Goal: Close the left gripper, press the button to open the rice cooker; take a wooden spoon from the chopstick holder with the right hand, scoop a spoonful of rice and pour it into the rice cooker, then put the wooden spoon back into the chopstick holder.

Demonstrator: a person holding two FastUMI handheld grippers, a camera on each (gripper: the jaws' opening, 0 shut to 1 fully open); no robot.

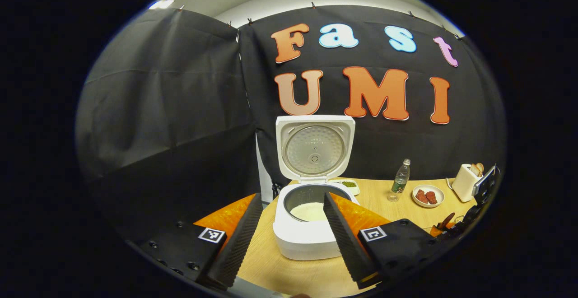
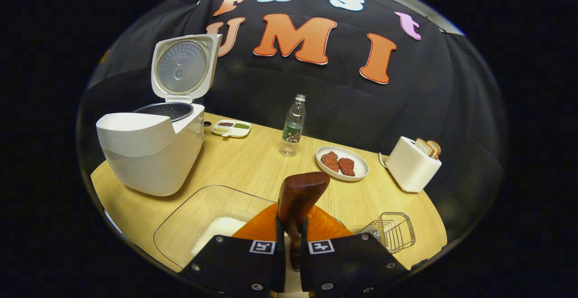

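The white rice cooker (image 1: 307,239) stands open just ahead of my left gripper (image 1: 291,197), its lid (image 1: 314,146) upright and white rice (image 1: 310,211) in the inner pot. The left gripper is open, and its wide-spread fingers hold nothing. My right gripper (image 2: 292,232) is shut on the handle of a dark wooden spoon (image 2: 301,192), whose bowl sticks up and forward above the table. Below it to the left sits a clear container (image 2: 198,221) with rice (image 2: 216,232). The wire chopstick holder (image 2: 393,231) stands right of the fingers. The rice cooker (image 2: 149,153) is at the left.
On the wooden table (image 2: 253,167) stand a water bottle (image 2: 293,124), a plate of red meat (image 2: 342,162), a white toaster (image 2: 411,165) with bread and a small divided dish (image 2: 230,128). The table's front edge runs close under both grippers.
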